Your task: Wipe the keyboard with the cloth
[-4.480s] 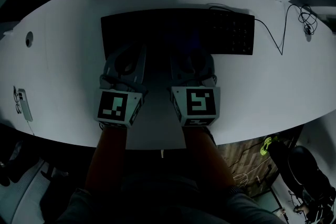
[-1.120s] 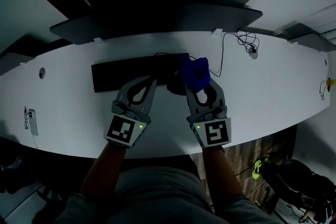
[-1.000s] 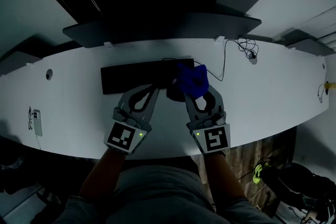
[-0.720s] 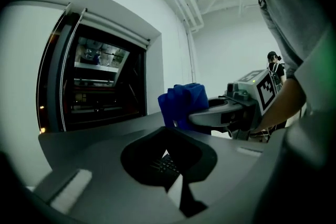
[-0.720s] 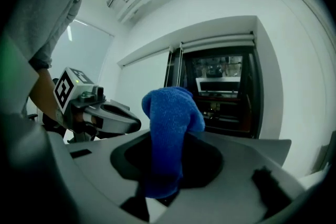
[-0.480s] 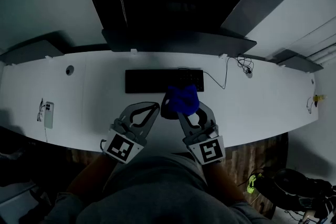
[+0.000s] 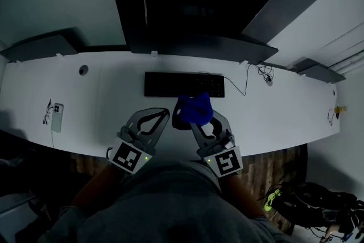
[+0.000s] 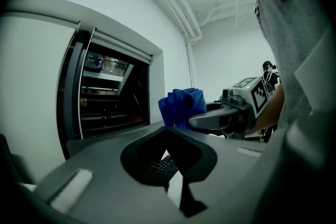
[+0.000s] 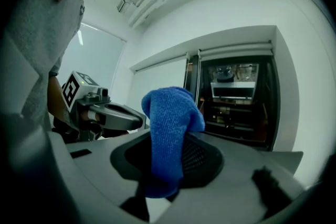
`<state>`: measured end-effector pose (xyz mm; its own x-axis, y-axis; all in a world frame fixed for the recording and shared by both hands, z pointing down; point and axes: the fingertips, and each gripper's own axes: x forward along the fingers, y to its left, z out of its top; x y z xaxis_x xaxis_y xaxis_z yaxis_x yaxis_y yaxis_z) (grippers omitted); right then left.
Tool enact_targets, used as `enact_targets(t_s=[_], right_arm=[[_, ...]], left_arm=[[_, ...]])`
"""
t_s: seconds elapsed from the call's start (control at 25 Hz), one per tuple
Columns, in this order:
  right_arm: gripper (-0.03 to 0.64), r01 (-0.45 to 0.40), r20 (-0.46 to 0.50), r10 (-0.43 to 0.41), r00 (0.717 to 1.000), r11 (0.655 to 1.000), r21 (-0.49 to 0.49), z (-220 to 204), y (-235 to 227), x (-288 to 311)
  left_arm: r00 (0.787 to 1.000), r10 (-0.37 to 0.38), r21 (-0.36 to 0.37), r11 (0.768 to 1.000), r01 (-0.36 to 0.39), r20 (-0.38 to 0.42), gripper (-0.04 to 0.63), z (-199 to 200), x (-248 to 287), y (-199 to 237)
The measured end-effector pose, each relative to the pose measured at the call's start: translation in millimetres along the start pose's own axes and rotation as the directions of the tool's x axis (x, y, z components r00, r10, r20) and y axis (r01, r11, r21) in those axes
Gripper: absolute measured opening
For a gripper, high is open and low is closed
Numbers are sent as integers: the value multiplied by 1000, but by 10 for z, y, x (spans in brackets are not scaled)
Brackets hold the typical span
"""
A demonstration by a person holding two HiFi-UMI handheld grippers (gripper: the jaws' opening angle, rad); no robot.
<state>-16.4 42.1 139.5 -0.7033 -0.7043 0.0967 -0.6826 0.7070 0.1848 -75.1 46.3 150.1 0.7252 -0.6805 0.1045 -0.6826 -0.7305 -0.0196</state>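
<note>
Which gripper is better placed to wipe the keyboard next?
Right. The right gripper is shut on the blue cloth, just short of the keyboard; the left gripper is shut with nothing in it.

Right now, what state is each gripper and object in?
left gripper: shut, empty.
right gripper: shut on the blue cloth.
blue cloth: bunched, sticking up out of the jaws.
keyboard: flat on the desk.
phone: lying flat, far left.
</note>
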Motion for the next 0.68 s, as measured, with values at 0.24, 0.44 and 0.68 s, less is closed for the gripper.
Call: enact_targets(t_s=[0.24, 0.44, 0.68], right_arm=[[126, 1, 8, -1, 1000, 1000, 8, 39, 186, 79], [126, 0, 4, 0, 1000, 1000, 10, 23, 365, 107], [126, -5, -8, 5, 1000, 1000, 22, 16, 386, 129]], left_arm=[[1000, -15, 12, 1000, 15, 9, 6, -37, -146, 31], [1000, -24, 3, 1000, 24, 12, 6, -74, -280, 42], [1000, -25, -5, 1000, 25, 12, 6, -66, -289, 75]])
